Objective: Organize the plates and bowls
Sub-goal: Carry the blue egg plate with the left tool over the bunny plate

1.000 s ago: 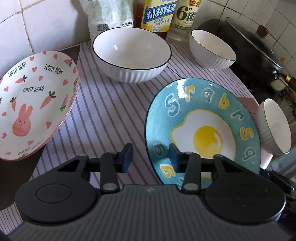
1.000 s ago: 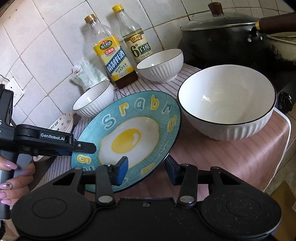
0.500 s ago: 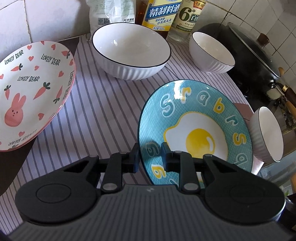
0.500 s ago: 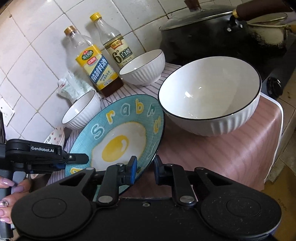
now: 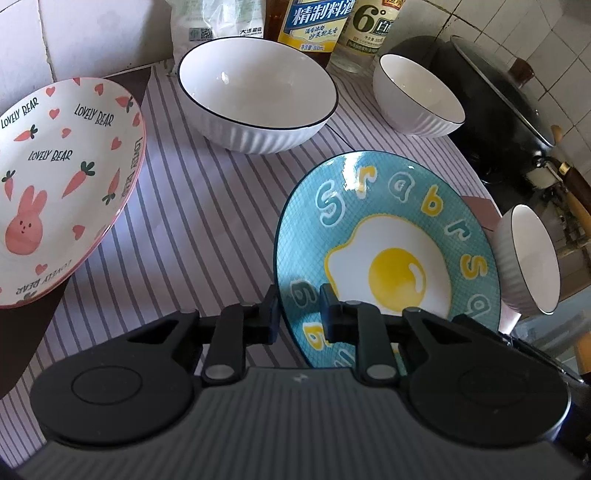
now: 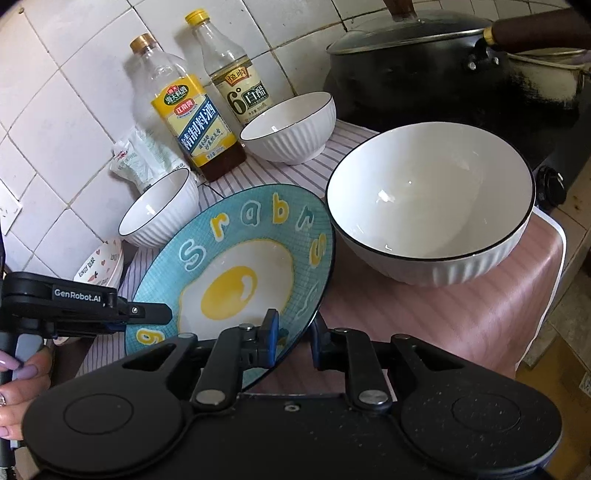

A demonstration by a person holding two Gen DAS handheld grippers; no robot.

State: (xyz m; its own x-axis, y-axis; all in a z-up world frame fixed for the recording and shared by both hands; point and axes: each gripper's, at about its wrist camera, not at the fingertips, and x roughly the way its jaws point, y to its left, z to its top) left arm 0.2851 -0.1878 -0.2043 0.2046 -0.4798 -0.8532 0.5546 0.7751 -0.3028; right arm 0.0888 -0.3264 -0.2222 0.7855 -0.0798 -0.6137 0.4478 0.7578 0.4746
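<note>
The blue plate with a fried-egg picture (image 5: 395, 273) (image 6: 236, 266) is tilted above the striped cloth. My left gripper (image 5: 299, 314) straddles its near left rim, jaws still closing, pads pressing on the rim. My right gripper (image 6: 295, 336) pinches the opposite rim, one pad on the face and one underneath, jaws easing slightly apart. The left gripper's finger (image 6: 147, 313) also shows on the plate's far side. A pink rabbit plate (image 5: 55, 184) (image 6: 103, 266) lies at the left. Three white ribbed bowls (image 5: 255, 92) (image 5: 417, 96) (image 6: 428, 206) stand around.
Two sauce bottles (image 6: 192, 122) (image 6: 236, 81) and a white bag (image 5: 218, 22) line the tiled wall. A black lidded wok (image 6: 424, 70) sits beyond the bowls. A hand (image 6: 22, 373) holds the left gripper. The counter's edge (image 6: 554, 258) drops off right of the big bowl.
Both grippers' jaws have narrowed from wide open onto the blue plate's rim, one at each side. The plate now stands a little steeper.
</note>
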